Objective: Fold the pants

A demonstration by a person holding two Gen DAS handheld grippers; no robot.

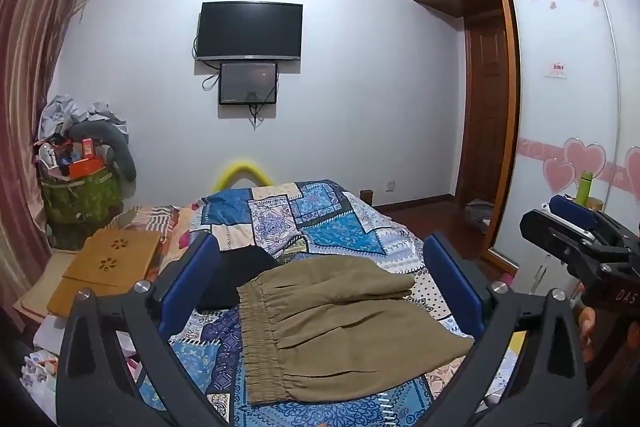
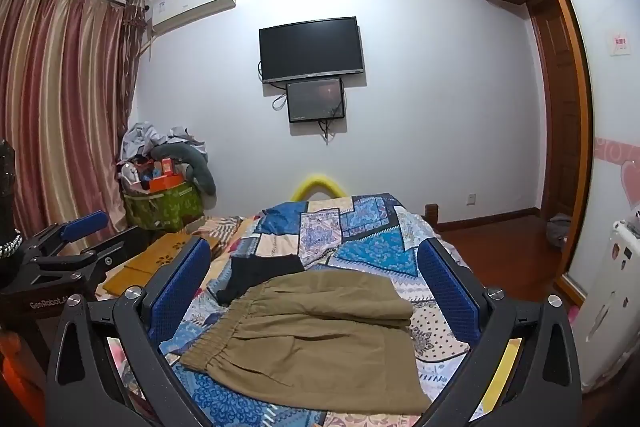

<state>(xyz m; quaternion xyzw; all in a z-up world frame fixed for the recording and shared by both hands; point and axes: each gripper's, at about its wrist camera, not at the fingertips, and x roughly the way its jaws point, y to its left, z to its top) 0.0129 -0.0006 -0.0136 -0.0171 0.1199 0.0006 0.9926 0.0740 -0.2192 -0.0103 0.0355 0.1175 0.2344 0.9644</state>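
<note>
Both pairs of fingers are spread wide and hold nothing. The left gripper (image 1: 320,291) and right gripper (image 2: 316,295) hover above the bed (image 1: 344,227), framing the pants (image 1: 344,323) just ahead and below. The pants lie folded, waistband toward the left fingers, long axis running across between the pads. A black garment (image 2: 256,275) sits beyond. Neither gripper looks clearly nearer.

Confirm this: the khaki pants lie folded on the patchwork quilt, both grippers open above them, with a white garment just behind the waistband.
Wrong on one point: the garment behind the waistband is black, as the right wrist view shows. The khaki pants do lie folded on the patchwork quilt, with the left gripper and right gripper open.
</note>
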